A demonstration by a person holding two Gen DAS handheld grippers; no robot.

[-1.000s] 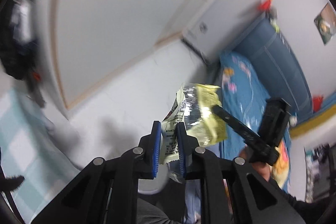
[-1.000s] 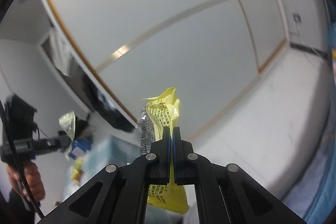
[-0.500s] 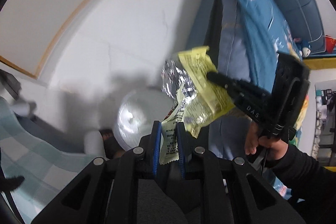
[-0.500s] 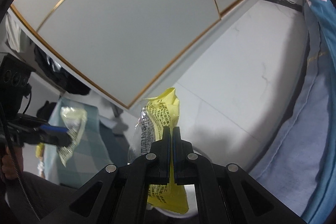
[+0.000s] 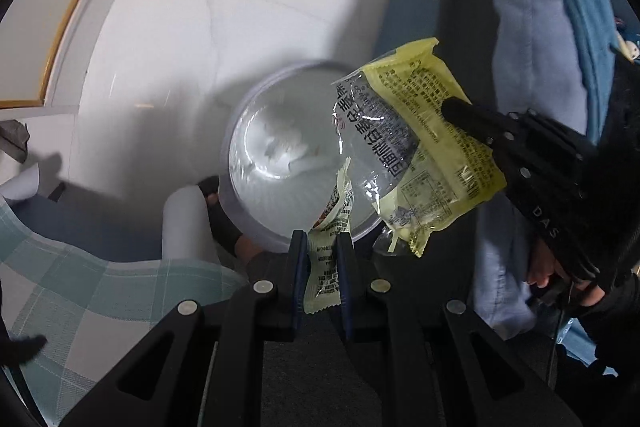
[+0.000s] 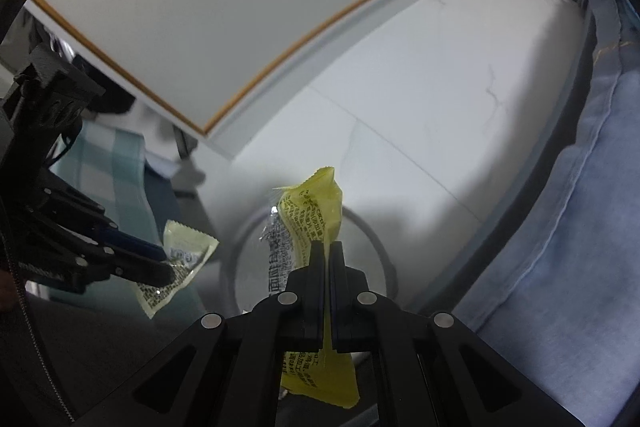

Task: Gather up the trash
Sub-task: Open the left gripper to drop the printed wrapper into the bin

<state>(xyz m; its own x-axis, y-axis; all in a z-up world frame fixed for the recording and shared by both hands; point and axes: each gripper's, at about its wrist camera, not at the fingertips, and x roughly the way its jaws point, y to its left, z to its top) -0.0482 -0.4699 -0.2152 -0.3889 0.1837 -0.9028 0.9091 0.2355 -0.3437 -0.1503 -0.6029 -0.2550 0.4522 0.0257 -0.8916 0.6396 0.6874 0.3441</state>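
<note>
My left gripper (image 5: 320,247) is shut on a small pale sachet wrapper (image 5: 326,259) and holds it over the near rim of a round trash bin lined with a clear bag (image 5: 280,155). My right gripper (image 6: 327,247) is shut on a large yellow snack bag (image 6: 316,207) and holds it above the same bin (image 6: 384,239). In the left wrist view the yellow bag (image 5: 420,147) hangs over the bin's right side from the right gripper (image 5: 456,109). In the right wrist view the left gripper (image 6: 168,263) with its sachet (image 6: 180,259) is at the left.
The bin stands on a white tiled floor (image 5: 240,7). A blue bed cover (image 5: 532,67) lies to the right, a teal checked cloth (image 5: 80,279) to the left. A white cabinet with a wood trim line (image 6: 240,7) is behind. The person's foot (image 5: 224,219) is beside the bin.
Both grippers have tilted down from the wall and ceiling toward the floor. The bin has come into view and now lies under both held wrappers.
</note>
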